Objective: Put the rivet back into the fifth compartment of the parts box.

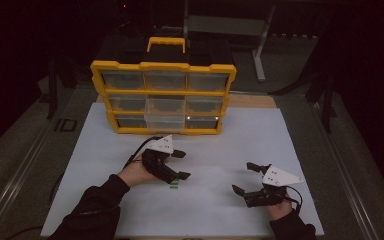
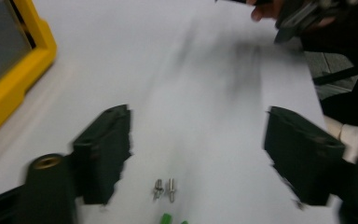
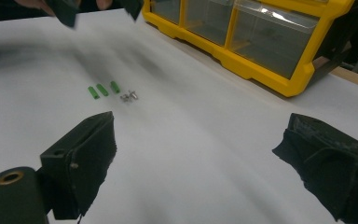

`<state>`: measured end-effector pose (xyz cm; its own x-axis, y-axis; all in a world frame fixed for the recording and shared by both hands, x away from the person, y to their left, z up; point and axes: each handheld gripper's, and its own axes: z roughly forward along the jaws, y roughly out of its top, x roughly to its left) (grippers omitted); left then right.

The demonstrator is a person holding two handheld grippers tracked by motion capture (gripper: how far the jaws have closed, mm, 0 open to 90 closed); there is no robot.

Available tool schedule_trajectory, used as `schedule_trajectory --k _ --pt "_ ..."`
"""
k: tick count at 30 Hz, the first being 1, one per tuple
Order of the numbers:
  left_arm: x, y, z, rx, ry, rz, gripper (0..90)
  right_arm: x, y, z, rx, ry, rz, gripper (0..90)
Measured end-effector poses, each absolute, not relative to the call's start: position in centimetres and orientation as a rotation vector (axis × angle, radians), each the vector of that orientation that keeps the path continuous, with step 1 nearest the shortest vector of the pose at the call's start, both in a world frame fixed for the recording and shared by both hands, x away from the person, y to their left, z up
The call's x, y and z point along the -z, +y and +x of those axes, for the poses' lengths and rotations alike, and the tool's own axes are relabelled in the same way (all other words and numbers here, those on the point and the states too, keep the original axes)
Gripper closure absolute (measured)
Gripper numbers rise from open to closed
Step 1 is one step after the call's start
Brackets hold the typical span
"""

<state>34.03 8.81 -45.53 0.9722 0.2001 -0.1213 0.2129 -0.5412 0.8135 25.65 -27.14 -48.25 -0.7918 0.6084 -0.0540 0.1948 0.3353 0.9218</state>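
Observation:
A yellow organizer case (image 1: 163, 96) with clear drawers stands at the back of the white mat (image 1: 215, 210); one middle drawer (image 1: 165, 114) is pulled out. Three small green plugs (image 3: 102, 89) and two small metal screws (image 3: 129, 96) lie on the mat. My left gripper (image 1: 181, 164) hovers open just above them, the screws (image 2: 164, 189) between its jaws and nothing held. My right gripper (image 1: 246, 177) is open over the mat at the right, holding nothing. In the high view the green plugs (image 1: 174, 186) lie just under the left gripper.
The organizer's yellow frame (image 2: 9, 88) is close on the left gripper's left side. A dark metal-edged table (image 1: 330, 165) surrounds the mat. A grey stand (image 1: 260, 40) rises behind the case. The person's dark sleeves (image 1: 97, 210) come in from the bottom.

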Motion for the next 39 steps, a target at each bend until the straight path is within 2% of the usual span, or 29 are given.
schedule_trajectory --k 7,8,16,24,39 --pt "48.0 8.8 34.9 0.036 0.335 2.198 41.0 48.3 -27.1 25.6 -1.445 2.216 0.707 9.4" --pt "48.7 8.9 35.1 0.046 0.351 2.209 41.0 48.3 -27.1 25.6 -1.447 2.216 0.708 9.4" --pt "50.5 8.3 35.7 0.08 0.367 2.256 61.8 48.3 -27.1 25.6 -1.441 2.221 0.708 9.4" --pt "51.7 7.8 36.3 0.092 0.382 2.307 72.0 48.3 -27.2 25.6 -1.444 2.218 0.71 9.4" --pt "52.2 7.2 36.5 0.086 0.373 2.335 81.0 48.3 -27.2 25.7 -1.439 2.219 0.71 9.4"
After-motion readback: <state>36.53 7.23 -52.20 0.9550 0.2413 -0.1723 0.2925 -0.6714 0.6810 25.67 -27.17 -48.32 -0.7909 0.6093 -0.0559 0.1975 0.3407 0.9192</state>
